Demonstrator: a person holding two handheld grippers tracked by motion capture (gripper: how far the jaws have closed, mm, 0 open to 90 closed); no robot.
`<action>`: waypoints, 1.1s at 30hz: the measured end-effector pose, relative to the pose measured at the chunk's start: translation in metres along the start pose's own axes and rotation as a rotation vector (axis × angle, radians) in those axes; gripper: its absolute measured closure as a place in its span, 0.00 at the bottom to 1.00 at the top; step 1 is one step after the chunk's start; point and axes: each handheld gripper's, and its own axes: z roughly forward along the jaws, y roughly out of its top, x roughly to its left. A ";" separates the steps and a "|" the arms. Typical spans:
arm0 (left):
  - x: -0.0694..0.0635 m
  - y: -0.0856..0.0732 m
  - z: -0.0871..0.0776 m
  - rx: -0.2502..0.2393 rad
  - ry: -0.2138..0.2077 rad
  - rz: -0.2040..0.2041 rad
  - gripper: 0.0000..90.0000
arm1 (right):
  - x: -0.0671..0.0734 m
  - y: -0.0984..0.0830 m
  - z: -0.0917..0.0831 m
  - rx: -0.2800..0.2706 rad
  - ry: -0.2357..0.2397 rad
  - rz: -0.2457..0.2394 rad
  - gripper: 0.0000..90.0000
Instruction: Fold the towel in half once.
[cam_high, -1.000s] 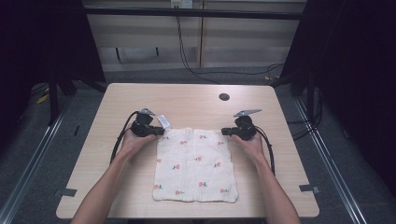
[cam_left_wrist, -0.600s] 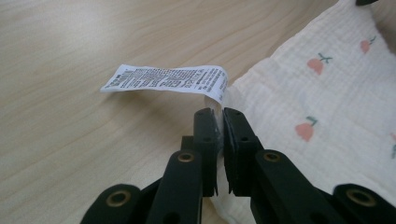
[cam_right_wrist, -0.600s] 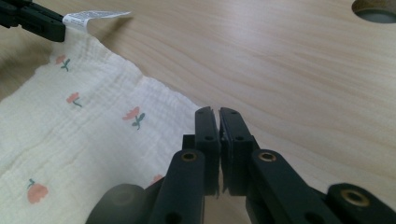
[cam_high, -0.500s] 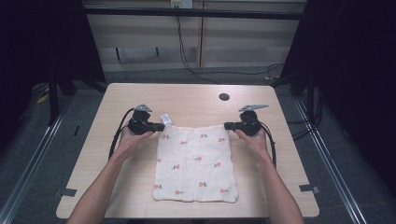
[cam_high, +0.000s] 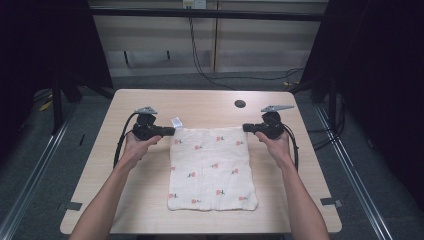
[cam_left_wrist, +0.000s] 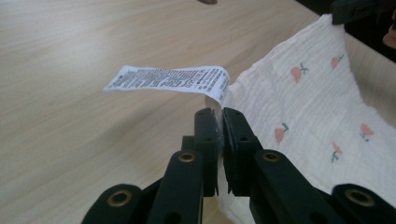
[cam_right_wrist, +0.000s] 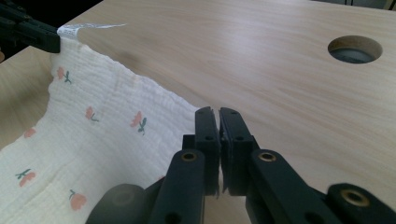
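At the far edge of the bench (cam_high: 210, 102), my left fingers (cam_left_wrist: 218, 122) and right fingers (cam_right_wrist: 218, 120) are clamped on the far corners of the cloth (cam_high: 212, 167) — soft crinkled muslin, red flower print, care label (cam_left_wrist: 168, 79) sticking out. Lifting step, I'd say — next, fold it toward the near edge.

Light wood table (cam_high: 210, 105) w/ round hole (cam_high: 240, 104), grey floor (cam_high: 45, 165), cables (cam_high: 240, 77) by back wall (cam_high: 250, 45)

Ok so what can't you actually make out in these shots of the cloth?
- Care label print: too small and blurred, left gripper view.
- Cloth corners: hidden between the shut jaws, both gripper views.
- Cloth's near edge: cut off by the frame, both gripper views.
- Table hole depth: dark inside.
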 end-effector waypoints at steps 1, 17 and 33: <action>-0.002 0.002 0.000 -0.001 0.004 0.008 0.95 | -0.001 0.001 -0.001 -0.004 0.002 0.006 0.97; -0.014 -0.010 -0.009 -0.011 -0.021 0.010 0.95 | 0.001 -0.007 -0.020 -0.048 0.035 0.018 0.97; -0.045 -0.029 -0.037 -0.037 -0.038 0.077 0.95 | 0.028 -0.014 -0.053 -0.047 0.076 -0.044 0.97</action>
